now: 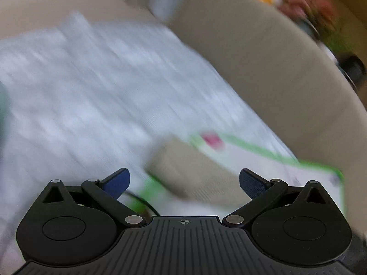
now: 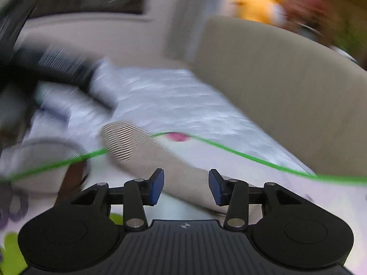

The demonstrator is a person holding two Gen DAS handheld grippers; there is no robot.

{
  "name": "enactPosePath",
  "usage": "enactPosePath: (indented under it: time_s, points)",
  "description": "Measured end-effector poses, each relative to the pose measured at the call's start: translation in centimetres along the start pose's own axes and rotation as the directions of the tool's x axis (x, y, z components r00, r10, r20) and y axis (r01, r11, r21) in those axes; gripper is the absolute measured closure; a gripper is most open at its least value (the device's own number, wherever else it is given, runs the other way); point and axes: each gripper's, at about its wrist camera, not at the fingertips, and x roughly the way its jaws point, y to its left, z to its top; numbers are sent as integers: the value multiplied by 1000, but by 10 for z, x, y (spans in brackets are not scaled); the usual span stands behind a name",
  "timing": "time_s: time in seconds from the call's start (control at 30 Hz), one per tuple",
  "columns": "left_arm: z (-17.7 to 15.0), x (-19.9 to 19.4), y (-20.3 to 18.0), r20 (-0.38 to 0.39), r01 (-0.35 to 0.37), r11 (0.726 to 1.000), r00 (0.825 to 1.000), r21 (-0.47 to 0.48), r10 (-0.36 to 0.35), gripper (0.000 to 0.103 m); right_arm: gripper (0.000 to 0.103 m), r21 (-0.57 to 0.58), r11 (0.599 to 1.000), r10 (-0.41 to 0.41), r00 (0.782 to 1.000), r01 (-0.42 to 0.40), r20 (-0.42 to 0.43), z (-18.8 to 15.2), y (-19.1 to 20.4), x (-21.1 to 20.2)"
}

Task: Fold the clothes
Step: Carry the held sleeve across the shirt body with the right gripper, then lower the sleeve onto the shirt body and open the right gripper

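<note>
Both grippers, left [image 1: 184, 183] & right [image 2: 186, 188], fingers open w/ nothing held, hang just over the beige garment [image 2: 146, 151], prob. folded, on the green-edged mat [image 2: 286, 194]: pinch one edge squarely before folding.

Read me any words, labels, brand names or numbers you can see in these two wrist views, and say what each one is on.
No readable text in either view.
Crosshair mark, a sign and not lettering, on the black ribbed body of the left tongs.
A like mark on the right tongs' body, too blurred to make out.
Dark purple markings on the white green-edged mat: too blurred to read.
</note>
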Motion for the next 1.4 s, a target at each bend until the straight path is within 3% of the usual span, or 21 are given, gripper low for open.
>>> enactPosePath:
  time_s: [0.07,0.17,0.3,0.33,0.37,0.4,0.57,0.67,0.83,0.97,1.07,1.2,1.27,1.4]
  points:
    - [4,-1,3,49,-48,999,998,-2,48,0,60,-70,997,42,999,-41,12,4,23,22]
    - [2,6,4,26,-32,999,999,-18,33,0,60,-156,984,91,996,-87,21,10,56,54]
    - [1,13,5,16,-22,1000,1000,-23,22,0,62,-299,952,70,998,-65,5,7,87,89]
    - [1,14,5,23,-25,999,999,-24,26,0,73,-303,951,64,998,-60,2,8,88,93]
    - [1,15,8,30,-31,999,999,-28,32,0,100,-299,953,58,998,-56,-3,11,87,95]
    - [1,14,13,32,-32,999,999,-37,33,0,99,-280,959,40,999,-37,2,15,82,94]
    - [0,20,25,0,-24,997,1000,-77,24,0,99,-10,997,-69,989,71,130,44,-1,34]
    - [-4,24,19,-20,2,999,1000,-50,-3,0,99,133,984,-147,968,121,203,54,-61,-25]
    - [-19,31,-3,-70,39,999,997,30,-37,0,99,232,943,-293,927,240,234,32,-129,-121]
    - [-39,32,-28,-122,88,990,990,108,-75,0,98,321,886,-396,906,335,148,-19,-159,-165]
    - [-58,30,-56,-166,164,966,977,199,-132,0,93,414,835,-431,899,364,80,-63,-176,-189]
    - [-90,21,-96,-211,257,906,958,336,-194,0,82,551,746,-445,896,374,-6,-121,-185,-206]
    - [-105,16,-114,-221,288,868,952,406,-213,0,70,614,695,-439,897,374,-49,-145,-188,-207]
    - [-134,9,-141,-240,337,800,939,497,-247,0,61,754,568,-402,910,330,-96,-177,-200,-203]
